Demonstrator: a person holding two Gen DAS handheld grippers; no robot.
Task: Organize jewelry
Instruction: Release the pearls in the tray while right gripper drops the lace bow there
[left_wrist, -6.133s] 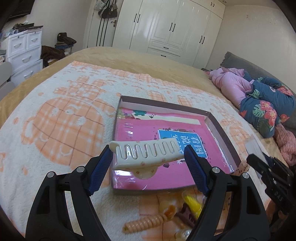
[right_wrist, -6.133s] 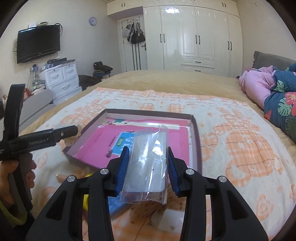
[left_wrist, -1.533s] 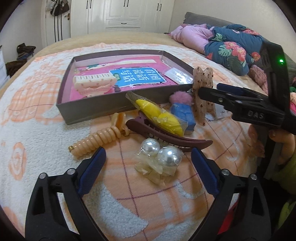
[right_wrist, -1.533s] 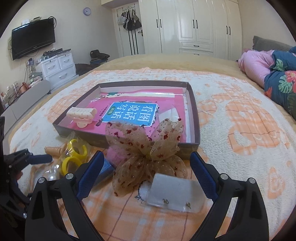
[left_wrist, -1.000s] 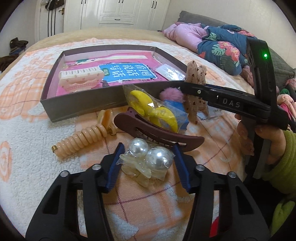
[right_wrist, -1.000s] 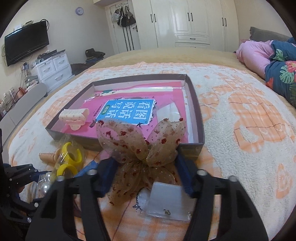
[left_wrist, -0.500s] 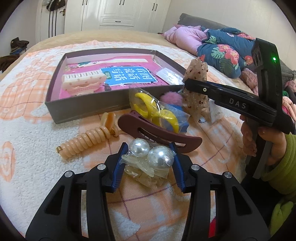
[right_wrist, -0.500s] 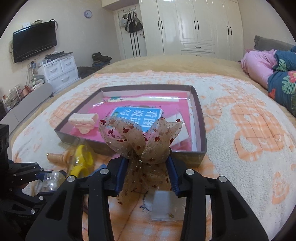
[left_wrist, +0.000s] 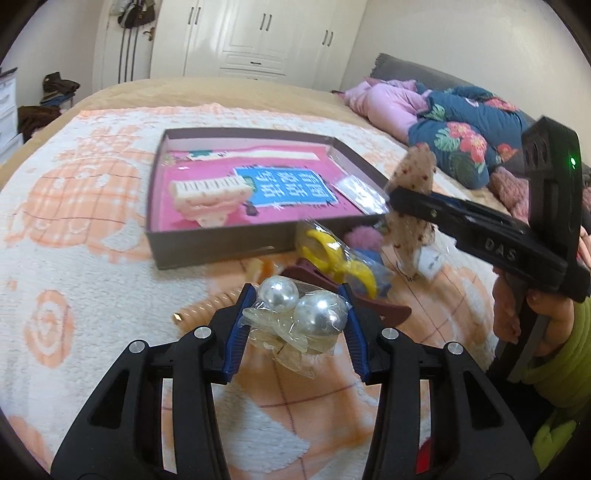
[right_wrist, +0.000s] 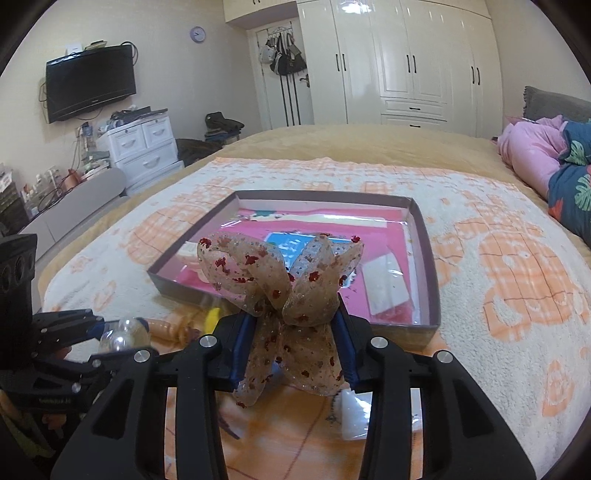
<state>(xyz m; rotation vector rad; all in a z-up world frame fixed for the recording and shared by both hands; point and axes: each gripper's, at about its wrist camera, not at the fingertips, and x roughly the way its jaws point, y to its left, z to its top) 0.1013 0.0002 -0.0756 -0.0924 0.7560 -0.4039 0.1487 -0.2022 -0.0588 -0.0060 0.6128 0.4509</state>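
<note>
Left wrist view. The left gripper (left_wrist: 295, 325) is clamping a crinkled clear bag of two large pearl beads (left_wrist: 295, 317), both blue pads pressing on the plastic; the bag is hanging just above the blanket (left_wrist: 92, 288), in front of the box. What else sits in the bag is hard to make out, only yellowish folds. Behind the bag, a brown hair claw (left_wrist: 373, 306) and a ribbed peach coil tie (left_wrist: 207, 304) are lying partly hidden, their middles covered by the gripper and bag. A clear bag with yellow rings (left_wrist: 332, 258) is leaning against the front wall of the shallow grey-brown cardboard box (left_wrist: 207, 247). Beside it, a pink fuzzy pompom (left_wrist: 364, 236) and something blue are only partly showing. Inside the box, a glossy pink sheet with a blue label is lining the floor; a cream comb-toothed hair clip (left_wrist: 210, 194) is lying at its left, a flat clear packet (left_wrist: 360, 190) at its right wall. The right gripper (left_wrist: 410, 199) is crossing the frame from the right, its tips buried in a sheer bow (left_wrist: 412, 192), a hand (left_wrist: 532, 314) and green sleeve cut off at the edge.

Right wrist view. The right gripper is gripping the bow by its middle, its jaws having just closed on it. The gauzy, beige, red-speckled loops are blocking the near centre of the box; the cream clip is hidden. A small clear packet (right_wrist: 354, 410) is lying on the fleecy orange-checked blanket, half hidden under the right finger. At the left edge the left gripper is showing dimly with the pearl bag.
</note>
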